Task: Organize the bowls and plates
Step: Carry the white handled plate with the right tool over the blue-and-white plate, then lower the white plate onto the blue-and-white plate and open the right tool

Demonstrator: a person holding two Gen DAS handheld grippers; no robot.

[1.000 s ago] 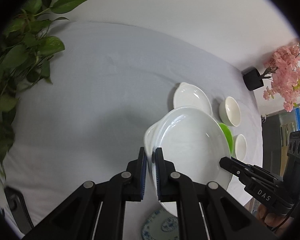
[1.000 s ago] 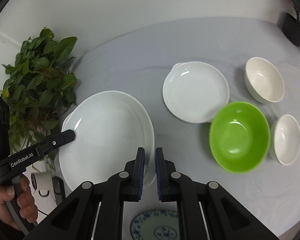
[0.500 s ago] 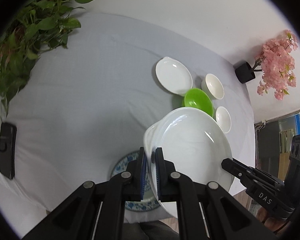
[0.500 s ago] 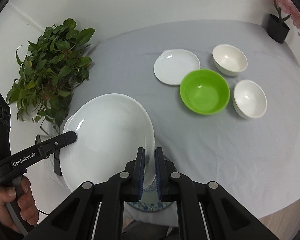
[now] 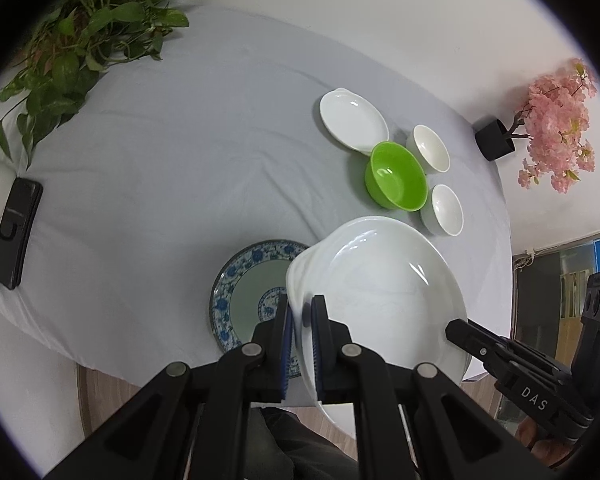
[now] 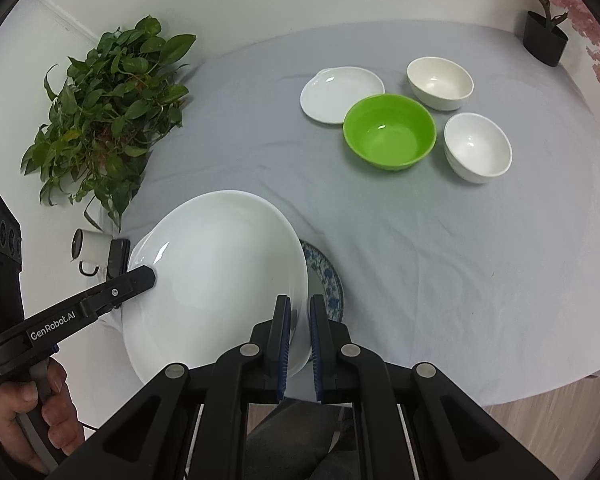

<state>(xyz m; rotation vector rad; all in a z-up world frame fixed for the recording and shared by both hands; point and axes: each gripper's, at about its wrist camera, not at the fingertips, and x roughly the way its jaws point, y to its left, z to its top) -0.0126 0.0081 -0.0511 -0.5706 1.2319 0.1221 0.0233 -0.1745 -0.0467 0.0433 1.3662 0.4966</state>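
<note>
Both grippers are shut on the rim of a large white plate (image 5: 380,292), held in the air over the table's near edge. My left gripper (image 5: 300,312) grips its left rim; my right gripper (image 6: 298,312) grips its right rim (image 6: 220,280). Under it lies a blue-patterned plate (image 5: 248,292), partly hidden, seen too in the right wrist view (image 6: 326,276). Farther back sit a small white plate (image 6: 340,94), a green bowl (image 6: 390,132) and two white bowls (image 6: 440,82) (image 6: 478,148).
A grey cloth covers the round table (image 6: 440,260). A leafy green plant (image 6: 108,112) stands at the left, a pink blossom plant in a black pot (image 5: 496,144) at the far right. A black phone (image 5: 16,232) and a white mug (image 6: 90,246) lie at the left edge.
Both grippers with the large white plate have pulled back and risen toward the near edge. The blue-patterned plate now shows more beneath it, and the bowls look farther away.
</note>
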